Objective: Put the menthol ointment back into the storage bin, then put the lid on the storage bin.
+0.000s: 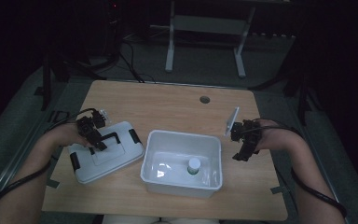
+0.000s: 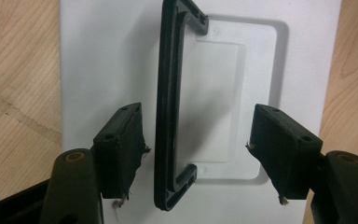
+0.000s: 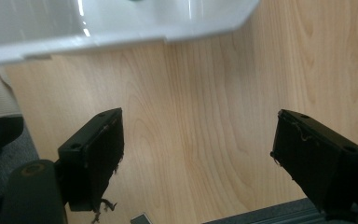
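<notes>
Lid (image 1: 106, 153) lies flat on counter (image 1: 168, 105) left of open white bin (image 1: 182, 161), its black handle (image 2: 170, 105) running near-to-far btwn left gripper (image 2: 196, 144) jaws, set wide apart, not touching. Bare counter far of lid. Right gripper (image 3: 196, 149) jaws spread over bare wood right of bin.

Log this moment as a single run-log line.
left tool: open, straddling lid handle | right tool: open over bare table | lid: lying beside bin | bottle: upright inside bin
</notes>
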{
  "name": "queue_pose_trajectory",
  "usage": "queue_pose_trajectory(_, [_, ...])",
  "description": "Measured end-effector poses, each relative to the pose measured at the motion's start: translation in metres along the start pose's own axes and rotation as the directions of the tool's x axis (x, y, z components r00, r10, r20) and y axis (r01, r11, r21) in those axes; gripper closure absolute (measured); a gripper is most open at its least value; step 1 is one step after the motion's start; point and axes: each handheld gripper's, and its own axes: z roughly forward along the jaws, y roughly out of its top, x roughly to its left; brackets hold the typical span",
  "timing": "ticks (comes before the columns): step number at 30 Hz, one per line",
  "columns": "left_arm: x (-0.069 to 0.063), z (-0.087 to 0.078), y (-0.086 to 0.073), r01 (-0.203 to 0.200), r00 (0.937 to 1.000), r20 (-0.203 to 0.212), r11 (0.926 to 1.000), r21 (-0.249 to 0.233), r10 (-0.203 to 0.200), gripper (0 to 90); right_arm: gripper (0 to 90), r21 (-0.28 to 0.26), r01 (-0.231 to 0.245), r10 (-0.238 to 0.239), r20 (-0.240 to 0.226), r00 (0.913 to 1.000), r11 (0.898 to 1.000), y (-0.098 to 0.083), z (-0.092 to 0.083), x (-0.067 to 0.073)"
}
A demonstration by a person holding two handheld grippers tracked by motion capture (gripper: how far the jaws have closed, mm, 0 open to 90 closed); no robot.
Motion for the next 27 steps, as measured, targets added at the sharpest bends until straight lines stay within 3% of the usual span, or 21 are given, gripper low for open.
queue_pose_trajectory(8, [0.001,0.000,-0.001,0.001,1.0000,-0.008,1.0000,-0.009,-0.001,52.0,16.3,-0.001,-0.009,0.009,-0.022,0.9997,1.000,-0.018,0.026,-0.001])
queue_pose_trajectory(14, [0.003,0.002,-0.003,0.007,0.9999,-0.012,1.0000,-0.004,-0.007,59.7,16.3,0.003,-0.046,0.046,-0.040,0.9981,0.999,-0.032,0.050,0.000])
queue_pose_trajectory(22, [0.006,0.010,-0.004,0.008,0.9996,-0.026,0.9999,0.007,-0.008,62.8,16.2,0.013,-0.074,0.075,-0.040,0.9964,0.997,-0.045,0.082,0.003])
queue_pose_trajectory(27, [0.006,0.016,-0.003,-0.004,0.9996,-0.028,0.9998,0.019,0.005,66.5,16.2,0.012,-0.083,0.084,-0.053,0.9950,0.996,-0.051,0.090,0.005])
